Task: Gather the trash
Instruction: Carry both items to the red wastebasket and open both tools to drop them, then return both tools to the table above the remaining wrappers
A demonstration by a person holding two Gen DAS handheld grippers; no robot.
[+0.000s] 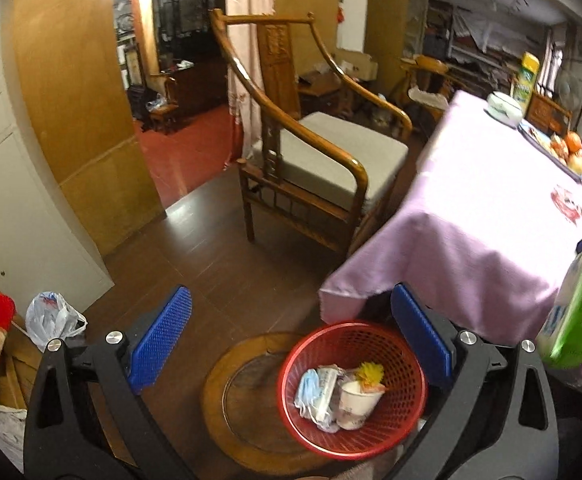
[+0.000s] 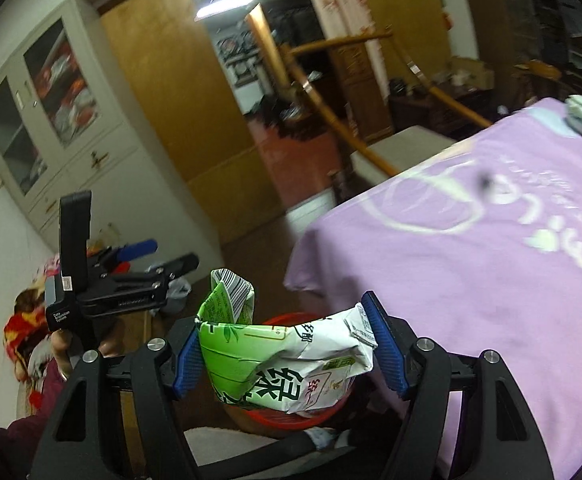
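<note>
Where the left wrist view is taken, the left gripper (image 1: 291,344) is recorded with its blue-padded fingers (image 1: 159,336) spread wide apart and nothing between them. Below it, a red mesh basket (image 1: 395,436) is seen on a round wooden stool (image 1: 235,412), just beside the corner of a table draped in a lilac tablecloth (image 1: 471,216). Within the basket are listed a blue face mask (image 1: 305,390), a paper cup (image 1: 357,402) lying tilted, and a yellow scrap (image 1: 370,372). A green and white carton (image 1: 577,312) is noted at the right edge of this view, blurred. A wooden armchair (image 1: 311,152) with a grey cushion is placed beyond the stool, and a knotted plastic bag (image 1: 51,318) is found on the floor at the left. A tray of fruit (image 1: 563,148) and a white lidded dish (image 1: 503,108) are set on the far end of the table. As the right wrist view is entered, the right gripper (image 2: 287,354) is shown clamped on the crumpled green and white carton (image 2: 287,364), which is pressed at both ends by the blue pads (image 2: 189,364) and held above the red mesh basket (image 2: 291,420), whose rim is partly visible underneath. The left gripper (image 2: 147,256) is seen at the left, held in a hand (image 2: 65,350); a white glass-fronted cabinet (image 2: 51,120) is recorded behind it.
</note>
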